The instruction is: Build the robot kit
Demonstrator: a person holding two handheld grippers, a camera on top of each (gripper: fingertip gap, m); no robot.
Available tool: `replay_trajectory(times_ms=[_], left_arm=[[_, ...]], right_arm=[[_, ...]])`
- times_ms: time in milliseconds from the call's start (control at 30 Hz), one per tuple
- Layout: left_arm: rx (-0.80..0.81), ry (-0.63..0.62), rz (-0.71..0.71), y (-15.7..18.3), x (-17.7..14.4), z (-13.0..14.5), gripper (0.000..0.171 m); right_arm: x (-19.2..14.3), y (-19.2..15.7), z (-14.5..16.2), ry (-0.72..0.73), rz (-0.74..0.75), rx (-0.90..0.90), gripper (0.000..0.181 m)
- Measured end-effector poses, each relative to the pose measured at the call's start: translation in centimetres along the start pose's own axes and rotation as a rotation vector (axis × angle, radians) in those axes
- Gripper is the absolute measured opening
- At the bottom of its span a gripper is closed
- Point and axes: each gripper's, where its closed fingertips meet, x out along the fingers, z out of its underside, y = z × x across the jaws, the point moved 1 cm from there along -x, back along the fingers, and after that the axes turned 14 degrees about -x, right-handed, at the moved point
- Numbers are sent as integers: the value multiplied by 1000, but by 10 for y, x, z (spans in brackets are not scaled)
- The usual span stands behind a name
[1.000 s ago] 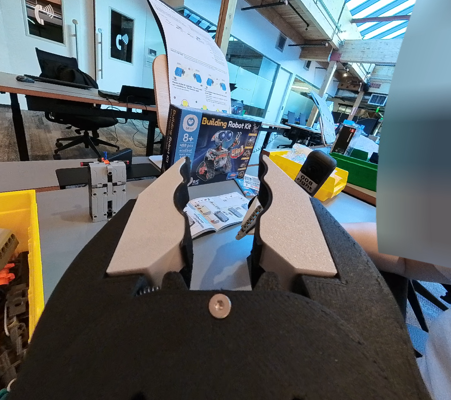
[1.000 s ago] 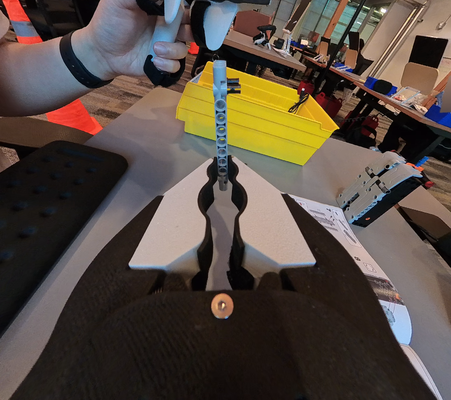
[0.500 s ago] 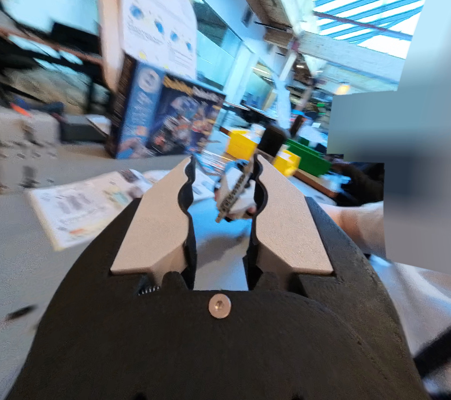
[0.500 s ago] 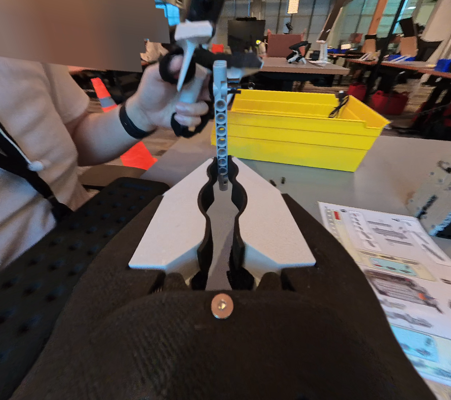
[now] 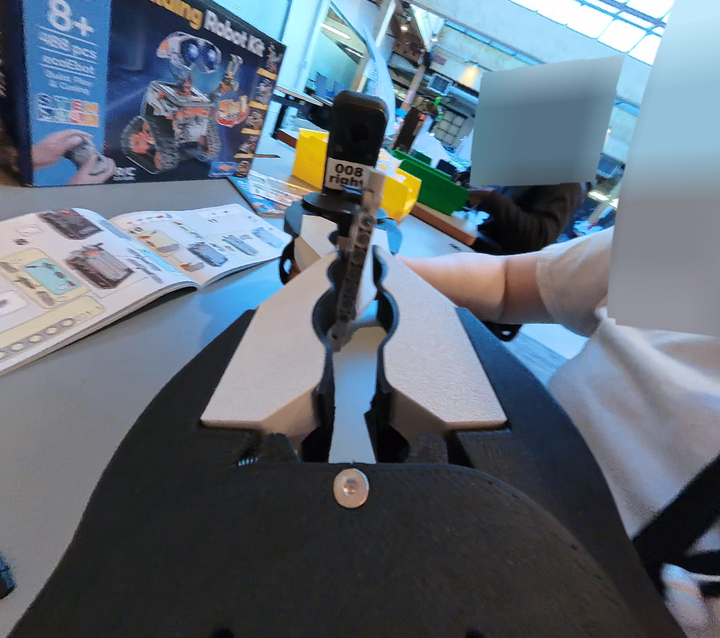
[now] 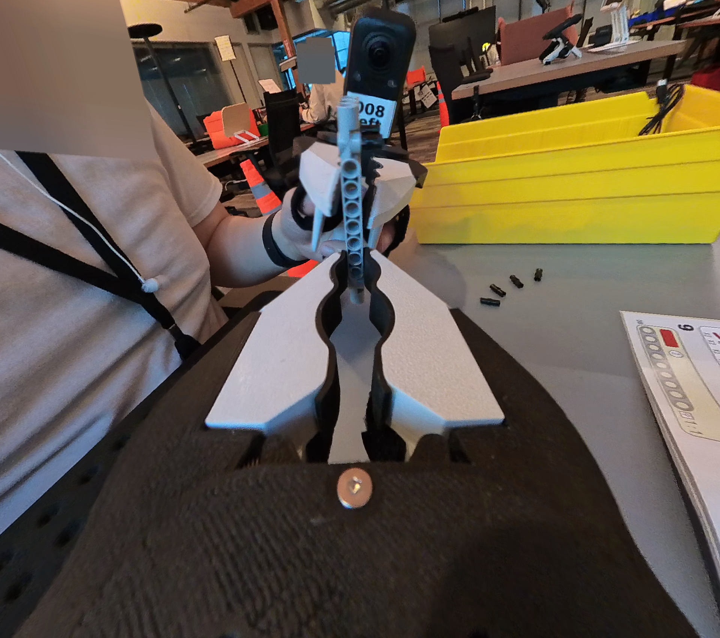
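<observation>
A long grey beam with a row of holes [image 6: 352, 206] stands upright between my two grippers, which face each other above the grey table [image 6: 565, 307]. My right gripper [image 6: 354, 261] is shut on the beam's lower end. My left gripper [image 5: 355, 255] has closed around the same beam [image 5: 352, 268], which reaches deep between its fingers. In the right wrist view the left gripper [image 6: 352, 187] sits around the beam's upper part, just below a small black part fixed near the top. The right gripper [image 5: 345, 226] shows straight ahead in the left wrist view, partly hidden.
A building-kit box [image 5: 148, 85] stands at the back left with an open instruction booklet [image 5: 117, 261] in front of it. A yellow bin [image 6: 565, 191] stands to the right, several small black pins [image 6: 502, 288] lie before it. The person's torso [image 6: 78, 307] is close. Left and right tips are no more than a few centimetres apart.
My left gripper swung right toward the right gripper and narrowed from wide open to closed around the beam. My right gripper turned toward the person, still holding the beam.
</observation>
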Motion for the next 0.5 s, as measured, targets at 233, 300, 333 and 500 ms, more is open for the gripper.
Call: replay_trajectory(times_ms=[233, 300, 333, 500], left_arm=[[80, -55, -98, -15, -4, 8, 5], [109, -88, -96, -14, -4, 13, 5], [125, -105, -84, -11, -2, 17, 5], [106, -79, -35, -4, -4, 14, 4]], right_arm=[[-10, 9, 23, -183, 6, -26, 40], [-18, 19, 9, -154, 53, -43, 41], [-20, 20, -3, -106, 61, -38, 41], [-14, -2, -23, -49, -69, 13, 28]])
